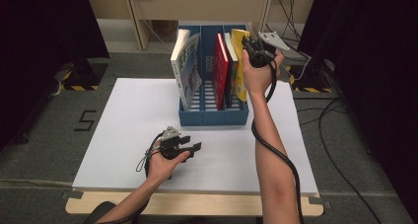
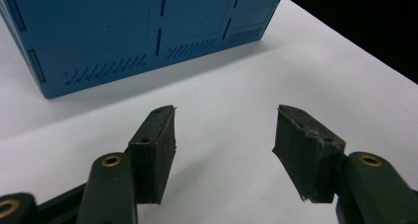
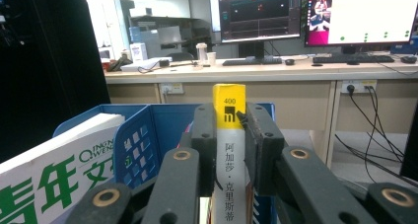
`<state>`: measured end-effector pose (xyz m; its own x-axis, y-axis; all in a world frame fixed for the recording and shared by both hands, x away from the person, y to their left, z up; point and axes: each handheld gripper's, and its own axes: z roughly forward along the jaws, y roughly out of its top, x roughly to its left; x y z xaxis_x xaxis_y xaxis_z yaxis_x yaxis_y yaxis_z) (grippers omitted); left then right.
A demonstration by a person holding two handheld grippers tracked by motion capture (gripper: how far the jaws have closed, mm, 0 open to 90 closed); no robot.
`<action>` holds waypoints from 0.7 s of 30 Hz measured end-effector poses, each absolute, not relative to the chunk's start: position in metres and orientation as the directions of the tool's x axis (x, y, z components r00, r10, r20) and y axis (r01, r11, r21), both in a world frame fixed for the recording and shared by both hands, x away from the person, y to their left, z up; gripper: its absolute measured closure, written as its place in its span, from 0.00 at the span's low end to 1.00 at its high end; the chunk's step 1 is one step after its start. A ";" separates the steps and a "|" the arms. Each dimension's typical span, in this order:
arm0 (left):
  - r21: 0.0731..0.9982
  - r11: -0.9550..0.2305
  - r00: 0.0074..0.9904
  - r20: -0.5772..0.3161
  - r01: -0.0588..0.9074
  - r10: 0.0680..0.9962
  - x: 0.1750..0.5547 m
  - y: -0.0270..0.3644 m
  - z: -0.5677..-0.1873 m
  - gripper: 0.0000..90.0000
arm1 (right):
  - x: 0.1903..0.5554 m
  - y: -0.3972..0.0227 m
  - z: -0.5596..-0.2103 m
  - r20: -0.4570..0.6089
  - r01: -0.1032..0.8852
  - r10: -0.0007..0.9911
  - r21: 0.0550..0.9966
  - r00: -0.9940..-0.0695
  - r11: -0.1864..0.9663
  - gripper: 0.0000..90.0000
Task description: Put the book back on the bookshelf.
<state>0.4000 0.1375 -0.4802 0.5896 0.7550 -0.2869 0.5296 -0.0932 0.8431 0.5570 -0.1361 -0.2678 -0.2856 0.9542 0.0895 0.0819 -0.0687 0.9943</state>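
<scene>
A blue three-slot file holder (image 1: 213,116) stands at the back middle of the white table. A white and green book (image 1: 185,68) leans in its left slot. A red book (image 1: 220,71) and a dark one stand in the right part. My right gripper (image 1: 254,47) is shut on the spine of a yellow and white book (image 3: 228,150), which stands upright at the holder's right side (image 1: 240,61); both pads (image 3: 203,135) press on it. My left gripper (image 1: 196,147) rests low over the table in front of the holder, open, with nothing between its fingers (image 2: 156,145).
The white tabletop (image 1: 128,120) spreads left and front of the holder. Black curtains flank both sides. Cables (image 1: 340,150) trail over the grey floor at the right. Beyond the holder a desk carries monitors (image 3: 261,14) and a keyboard.
</scene>
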 end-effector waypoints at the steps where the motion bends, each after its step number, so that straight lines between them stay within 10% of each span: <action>1: 0.843 -0.094 0.590 -0.286 0.529 0.755 0.400 0.138 -0.480 0.45 | 0.557 -0.136 -0.268 0.091 0.085 0.954 0.994 -0.285 -0.069 0.86; 21: 0.842 -0.095 0.587 -0.285 0.531 0.757 0.401 0.138 -0.481 0.45 | 0.568 -0.135 -0.278 0.087 0.099 0.959 0.993 -0.271 -0.062 0.86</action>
<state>0.4006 0.1385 -0.4810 0.5873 0.7574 -0.2854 0.5313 -0.0948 0.8419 0.5681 -0.1351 -0.2779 -0.2705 0.9588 0.0868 0.0994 -0.0618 0.9931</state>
